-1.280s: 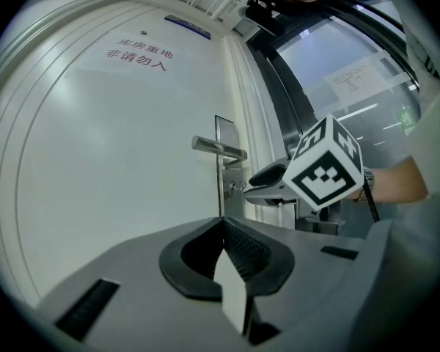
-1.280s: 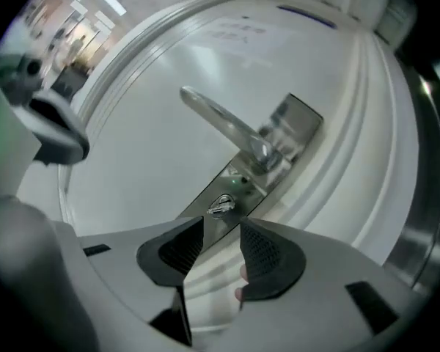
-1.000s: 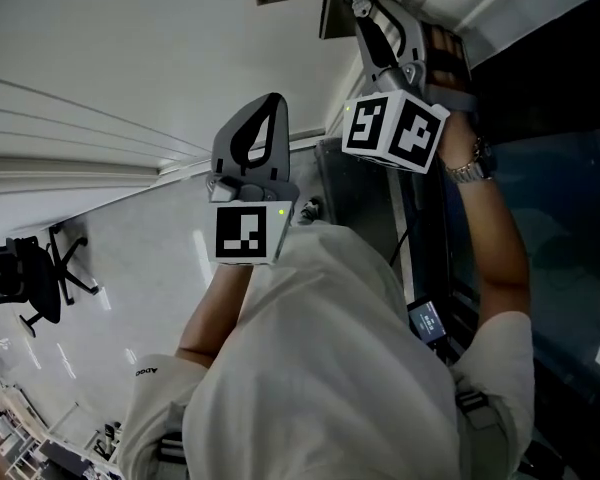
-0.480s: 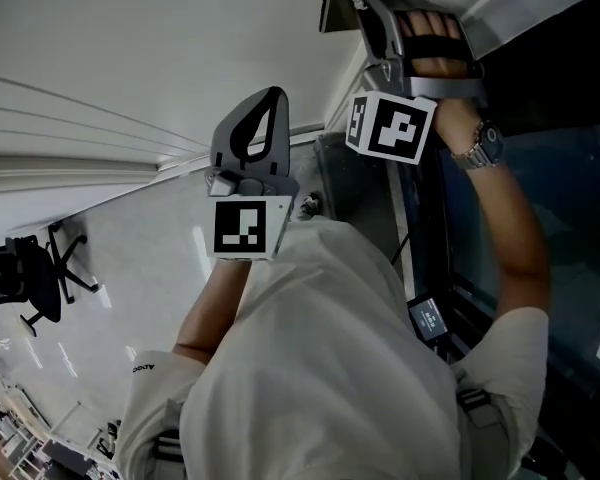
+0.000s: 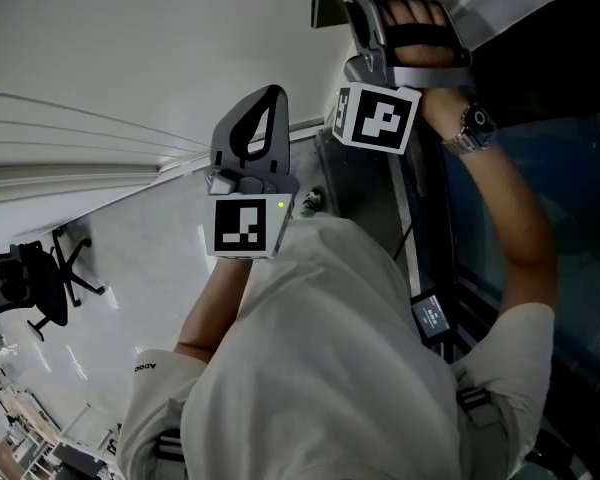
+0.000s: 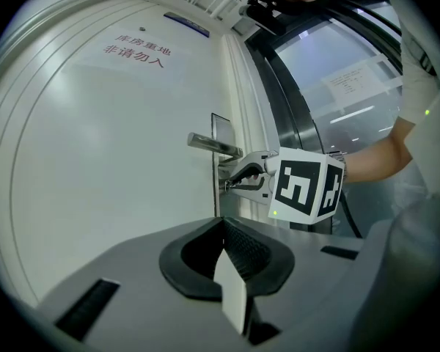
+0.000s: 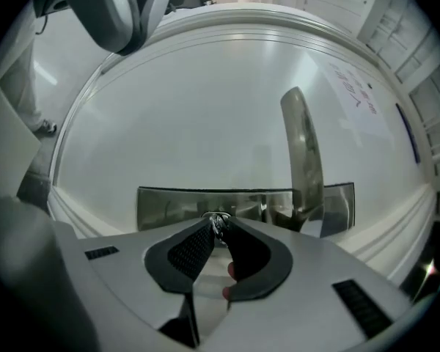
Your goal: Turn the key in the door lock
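White door point(image 7: 205, 108) fills my sight, with the steel lock plate point(image 7: 169, 204) low across it and the lever handle point(image 7: 302, 145) standing off the plate's right end. My right claw point(image 7: 218, 227) has just been closing and now pinches the key point(image 7: 219, 221), which sits in that plate. My left claw point(image 6: 221, 224) hangs back from the door, tips together, nothing between them.

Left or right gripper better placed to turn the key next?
Right gripper: its jaws have just been closing and pinch the key at the lock plate. Left gripper is shut, empty, back from the door.
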Tool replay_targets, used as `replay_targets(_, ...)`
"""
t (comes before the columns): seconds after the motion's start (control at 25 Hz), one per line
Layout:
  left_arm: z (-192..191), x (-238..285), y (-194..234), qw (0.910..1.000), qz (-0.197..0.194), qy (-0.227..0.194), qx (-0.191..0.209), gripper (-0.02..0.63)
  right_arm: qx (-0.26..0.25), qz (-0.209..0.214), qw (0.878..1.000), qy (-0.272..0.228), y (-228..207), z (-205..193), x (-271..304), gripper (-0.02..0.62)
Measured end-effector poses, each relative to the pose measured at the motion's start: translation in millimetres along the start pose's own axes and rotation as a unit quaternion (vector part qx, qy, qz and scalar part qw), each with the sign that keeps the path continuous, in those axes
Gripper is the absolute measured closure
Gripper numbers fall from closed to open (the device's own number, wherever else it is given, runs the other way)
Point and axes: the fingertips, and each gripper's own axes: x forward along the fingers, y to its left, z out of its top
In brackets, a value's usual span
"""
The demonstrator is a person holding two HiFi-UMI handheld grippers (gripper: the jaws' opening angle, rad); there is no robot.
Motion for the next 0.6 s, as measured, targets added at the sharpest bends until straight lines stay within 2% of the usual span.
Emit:
replay_targets(0.2,2.6,-4.7,3.4,1.0,0.008,0.0,-0.003,0.595,0.126,-0.006,0.992,0.002,-5.7,0.8,-5.0,0.534)
replay_targets(0.44,3.4,1.2,2.1,1.0,0.006,-0.003,-0.001,0.596,0.251,0.004,0.968,-0.006,-7.6,-0.1,-4.0,0.558)
replay_targets(0.52,3.8,1.6,2.0,1.0,0.006,-0.002,-0.001,0.596,0.315,0.012,0.949,-0.014,-8.6,0.5,-4.3,0.583)
replay_targets(0.6,4.0,2.5,1.5,1.0,0.006,0.001,0.001,0.595,0.401,0.029,0.915,-0.024,-11.2,-1.3,-4.8,0.583)
